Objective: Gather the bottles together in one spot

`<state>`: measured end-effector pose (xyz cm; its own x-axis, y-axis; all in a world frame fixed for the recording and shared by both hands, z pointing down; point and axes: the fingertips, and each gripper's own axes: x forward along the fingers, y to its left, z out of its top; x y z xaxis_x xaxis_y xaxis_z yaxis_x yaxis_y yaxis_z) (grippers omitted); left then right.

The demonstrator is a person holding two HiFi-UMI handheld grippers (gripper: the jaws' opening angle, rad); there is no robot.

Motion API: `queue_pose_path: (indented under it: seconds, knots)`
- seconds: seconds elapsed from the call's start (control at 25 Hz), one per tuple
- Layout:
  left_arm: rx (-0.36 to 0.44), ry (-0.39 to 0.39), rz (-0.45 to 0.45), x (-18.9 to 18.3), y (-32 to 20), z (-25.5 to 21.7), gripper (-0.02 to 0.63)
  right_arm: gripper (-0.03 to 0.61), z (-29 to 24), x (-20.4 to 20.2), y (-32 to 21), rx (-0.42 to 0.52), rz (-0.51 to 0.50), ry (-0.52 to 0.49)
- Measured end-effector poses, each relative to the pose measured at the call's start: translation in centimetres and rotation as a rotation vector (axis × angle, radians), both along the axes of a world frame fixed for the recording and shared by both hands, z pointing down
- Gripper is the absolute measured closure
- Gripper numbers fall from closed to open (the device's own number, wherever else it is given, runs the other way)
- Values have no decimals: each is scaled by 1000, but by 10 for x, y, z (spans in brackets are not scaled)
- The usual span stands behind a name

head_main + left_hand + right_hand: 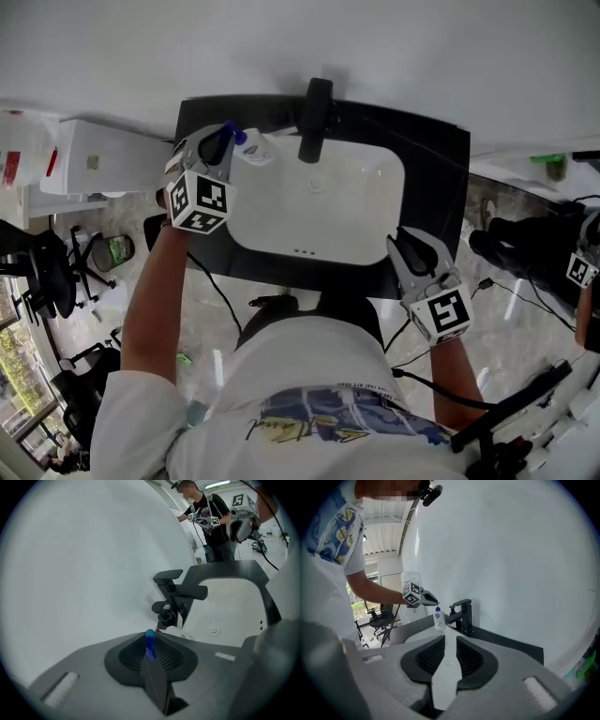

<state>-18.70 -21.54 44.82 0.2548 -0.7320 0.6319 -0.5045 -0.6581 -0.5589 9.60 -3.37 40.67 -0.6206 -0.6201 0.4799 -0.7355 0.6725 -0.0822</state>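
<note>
A small white bottle (256, 152) with a blue cap (149, 645) is at the back left rim of the white sink basin (370, 234), just left of the black faucet (316, 117). My left gripper (228, 141) is shut on the cap from above, and the bottle's body (182, 631) shows past the jaws. In the right gripper view the bottle (438, 619) hangs upright under the left gripper (423, 597). I cannot tell whether its base touches the counter. My right gripper (420, 253) is over the basin's front right corner, open with nothing between its jaws (446, 641).
The basin is set in a black counter (436, 155) against a white wall. A white cabinet (94, 159) stands to the left, with office chairs (56, 272) and cables on the floor. Another person (206, 517) with grippers stands beyond the counter. A green object (553, 165) lies far right.
</note>
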Motion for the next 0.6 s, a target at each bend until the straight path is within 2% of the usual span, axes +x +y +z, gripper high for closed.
queue_pose_path:
  seconds: [0.36, 0.6]
  knots:
    - [80, -113, 76, -8, -53, -25, 563, 505, -3, 2, -13, 10, 0, 9]
    - [185, -230, 128, 0, -77, -16, 563, 505, 2, 6, -8, -5, 10, 26]
